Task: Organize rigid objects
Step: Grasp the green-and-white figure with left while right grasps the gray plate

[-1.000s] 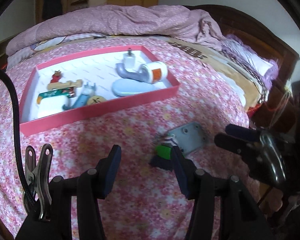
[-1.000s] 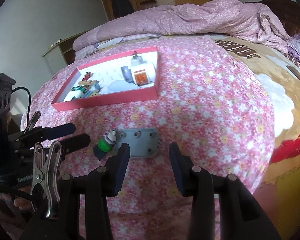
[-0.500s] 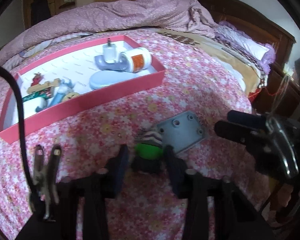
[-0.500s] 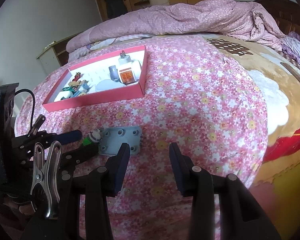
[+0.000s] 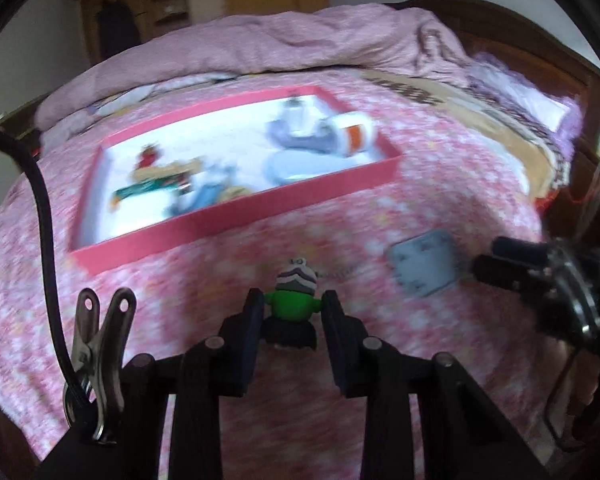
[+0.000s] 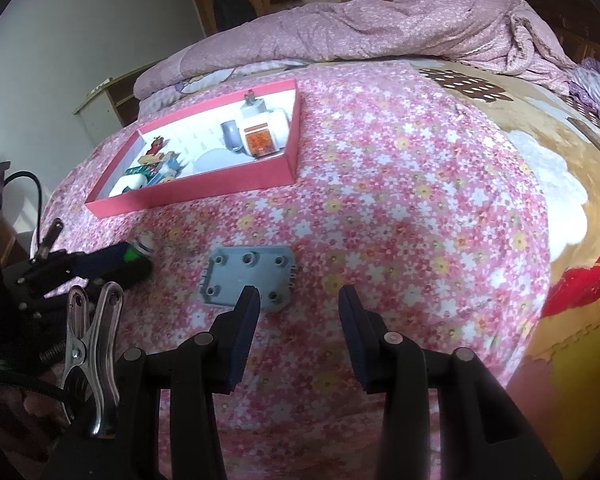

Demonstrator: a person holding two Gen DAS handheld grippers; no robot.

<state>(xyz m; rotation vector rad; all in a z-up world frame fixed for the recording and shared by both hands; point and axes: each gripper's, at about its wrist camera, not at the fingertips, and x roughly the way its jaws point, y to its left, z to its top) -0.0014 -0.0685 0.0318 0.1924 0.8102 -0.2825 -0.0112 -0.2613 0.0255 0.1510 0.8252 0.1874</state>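
1. A small toy figure (image 5: pixel 294 304) with a green body, a grey-and-white striped cap and a dark base sits clamped between the two pads of the left hand-held gripper (image 5: pixel 293 314), above the pink floral bedspread (image 6: pixel 400 184).
2. In the right wrist view the same figure shows as a green and white spot at the tip of the left hand-held gripper, left of the plate.
3. One grey rectangular plate (image 6: pixel 249 278) with round holes near its edges lies flat on the bedspread, apart from the figure.
4. The right hand-held gripper (image 6: pixel 298 300) hovers with its pads spread apart and nothing between them; its left pad overlaps the plate's near edge in that view.
5. One pink-walled tray (image 6: pixel 260 178) with a white floor rests farther up the bed, well apart from both grippers.
6. The tray holds a white cylinder with an orange label (image 6: pixel 262 140), a grey tube (image 6: pixel 231 134), a pale blue oval piece (image 5: pixel 296 168) and a cluster of small colourful toys (image 6: pixel 156 164), too crowded to count.
7. One rumpled pink quilt (image 6: pixel 380 28) lies bunched at the far end of the bed.
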